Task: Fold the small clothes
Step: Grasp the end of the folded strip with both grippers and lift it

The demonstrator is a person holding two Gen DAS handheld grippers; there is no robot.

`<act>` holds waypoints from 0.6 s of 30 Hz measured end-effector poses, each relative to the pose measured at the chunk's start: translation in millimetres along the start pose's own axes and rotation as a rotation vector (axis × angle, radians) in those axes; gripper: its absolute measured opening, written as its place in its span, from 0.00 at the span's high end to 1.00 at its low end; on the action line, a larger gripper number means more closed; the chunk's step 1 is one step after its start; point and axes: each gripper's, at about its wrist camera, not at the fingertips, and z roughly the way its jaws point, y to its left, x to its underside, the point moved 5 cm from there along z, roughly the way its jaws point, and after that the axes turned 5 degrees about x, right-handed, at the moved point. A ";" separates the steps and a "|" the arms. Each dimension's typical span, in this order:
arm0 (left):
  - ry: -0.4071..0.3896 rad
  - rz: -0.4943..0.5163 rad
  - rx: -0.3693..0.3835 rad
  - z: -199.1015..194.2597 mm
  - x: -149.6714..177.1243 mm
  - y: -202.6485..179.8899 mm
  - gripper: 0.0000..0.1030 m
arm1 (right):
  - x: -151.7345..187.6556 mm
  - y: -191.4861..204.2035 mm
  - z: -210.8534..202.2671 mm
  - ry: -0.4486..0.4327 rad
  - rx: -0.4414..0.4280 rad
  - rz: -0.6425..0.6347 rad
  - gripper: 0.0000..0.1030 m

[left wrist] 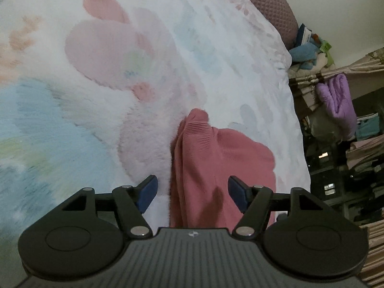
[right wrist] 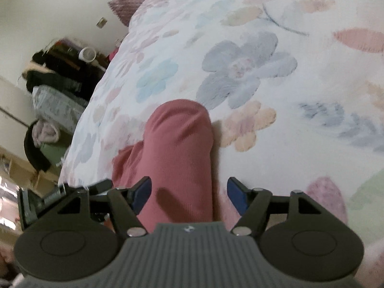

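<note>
Two open grippers — left gripper (left wrist: 193,193), right gripper (right wrist: 189,193) — over one pink garment (left wrist: 216,158).

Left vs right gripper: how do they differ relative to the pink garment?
The left gripper faces a bunched, creased end of the pink garment, with a ribbed band showing. The right gripper faces a smoother, rounded end. On the left, cloth spreads rightward; on the right, leftward. Both are open, fingers apart, holding nothing, above the floral blanket.

I count one pink garment (left wrist: 216,168) lying on one floral blanket (left wrist: 120,96), and one mauve pillow (left wrist: 271,2) at the blanket's far end. I have two tools: the left tool (left wrist: 192,193) and the right tool (right wrist: 188,193), each showing two blue fingertips (left wrist: 147,192).
</note>
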 end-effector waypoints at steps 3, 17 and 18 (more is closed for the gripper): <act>0.009 -0.020 0.017 8.3 -2.6 6.5 0.25 | -8.2 -6.2 15.5 0.006 -0.032 0.049 0.35; 0.014 -0.029 0.050 20.6 -13.1 0.5 0.72 | -35.2 -12.4 60.0 0.047 -0.136 0.149 0.56; 0.003 -0.012 0.052 15.6 -12.1 -4.2 0.72 | -35.5 -9.8 57.9 0.043 -0.135 0.132 0.59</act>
